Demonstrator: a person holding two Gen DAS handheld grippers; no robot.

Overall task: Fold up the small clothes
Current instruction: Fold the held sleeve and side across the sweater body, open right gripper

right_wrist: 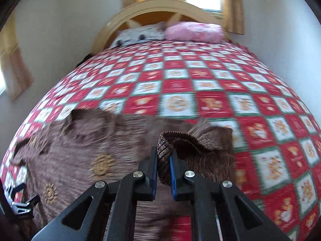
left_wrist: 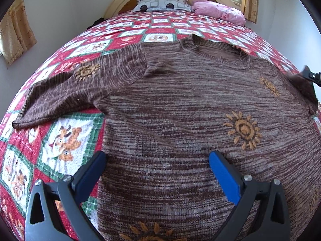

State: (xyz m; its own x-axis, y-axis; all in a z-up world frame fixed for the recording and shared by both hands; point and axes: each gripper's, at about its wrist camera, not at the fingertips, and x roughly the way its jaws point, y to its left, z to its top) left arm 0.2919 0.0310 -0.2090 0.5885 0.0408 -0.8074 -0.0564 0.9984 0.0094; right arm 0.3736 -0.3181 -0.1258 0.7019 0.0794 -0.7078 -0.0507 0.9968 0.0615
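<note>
A brown knitted sweater [left_wrist: 180, 110] with orange sun motifs lies front up on the quilt, neck toward the headboard. Its left sleeve [left_wrist: 60, 96] is spread out flat to the side. My left gripper [left_wrist: 157, 160] is open above the lower body of the sweater, with nothing between its blue pads. In the right wrist view my right gripper [right_wrist: 164, 152] is shut on the ribbed cuff [right_wrist: 166, 142] of the other sleeve, lifted over the sweater [right_wrist: 80, 150]. The right gripper [left_wrist: 310, 76] also shows at the right edge of the left wrist view, with the cuff in it.
The bed carries a red, white and green checked quilt [left_wrist: 66, 140] with bear pictures. A patterned pillow [left_wrist: 162, 5] and a pink pillow [left_wrist: 218, 11] lie against the wooden headboard [left_wrist: 128, 0]. Walls and yellow curtains [left_wrist: 16, 32] flank the bed.
</note>
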